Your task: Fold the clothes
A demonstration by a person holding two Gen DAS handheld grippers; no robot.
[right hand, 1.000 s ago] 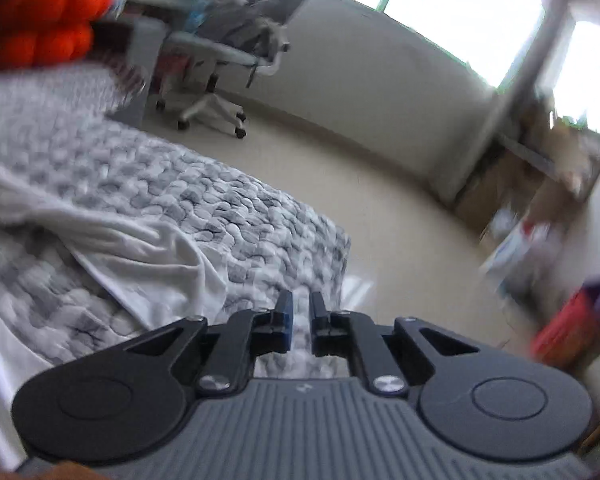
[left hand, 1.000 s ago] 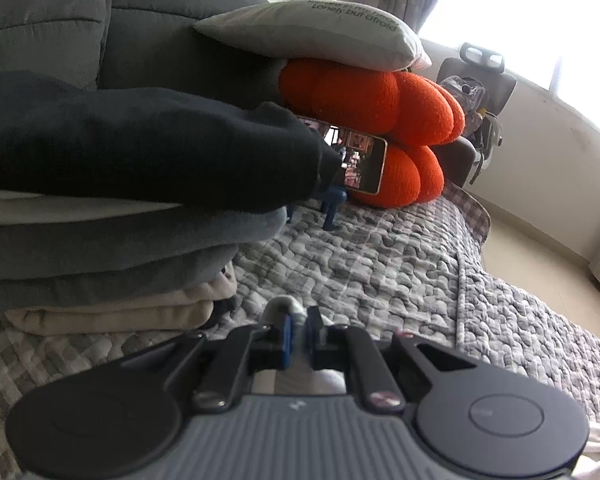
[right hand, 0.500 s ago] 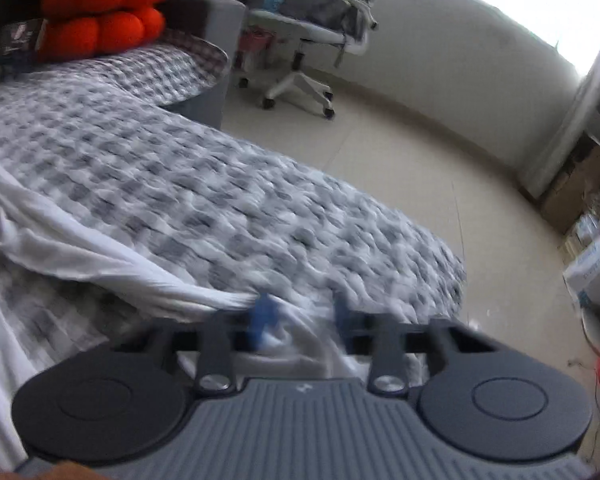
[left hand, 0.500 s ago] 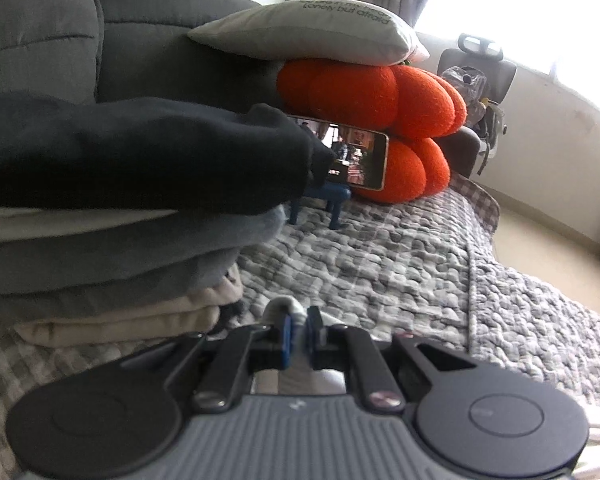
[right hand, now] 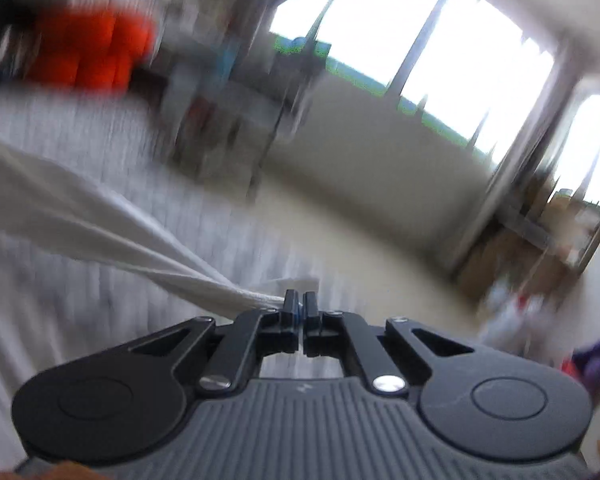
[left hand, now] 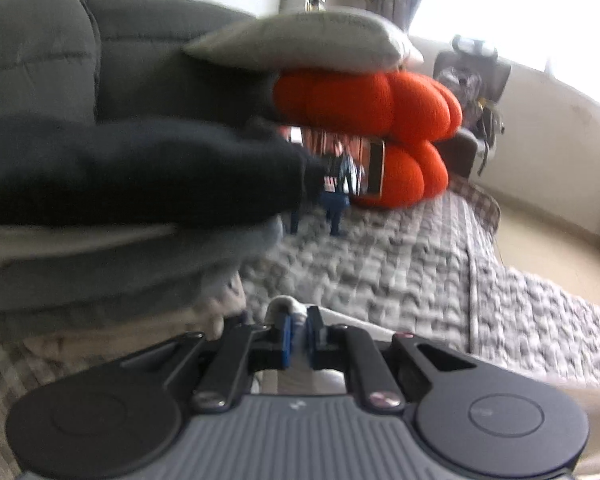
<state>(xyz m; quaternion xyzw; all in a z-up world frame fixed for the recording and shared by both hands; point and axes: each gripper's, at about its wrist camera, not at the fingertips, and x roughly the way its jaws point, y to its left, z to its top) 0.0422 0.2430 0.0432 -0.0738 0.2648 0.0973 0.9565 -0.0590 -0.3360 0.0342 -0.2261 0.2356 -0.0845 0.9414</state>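
Note:
A white garment (right hand: 100,236) stretches taut from the left of the right wrist view down to my right gripper (right hand: 301,307), which is shut on its edge. In the left wrist view my left gripper (left hand: 297,325) is shut on a fold of the same pale cloth (left hand: 288,305), low over the grey quilt (left hand: 380,264). To its left stands a stack of folded clothes (left hand: 100,240), with a black garment (left hand: 140,168) on top and grey and cream ones beneath. The right wrist view is heavily blurred.
Orange cushions (left hand: 380,120) under a grey pillow (left hand: 312,40) lean on the grey sofa back (left hand: 40,52), with a phone (left hand: 364,164) on a small blue stand in front. An office chair (left hand: 476,76), bare floor (right hand: 380,248) and boxes (right hand: 560,232) lie beyond the quilt's edge.
My right gripper closed on the white garment's edge and pulled it up off the quilt, so the cloth now runs taut. The left gripper stayed shut on its fold, rolling slightly.

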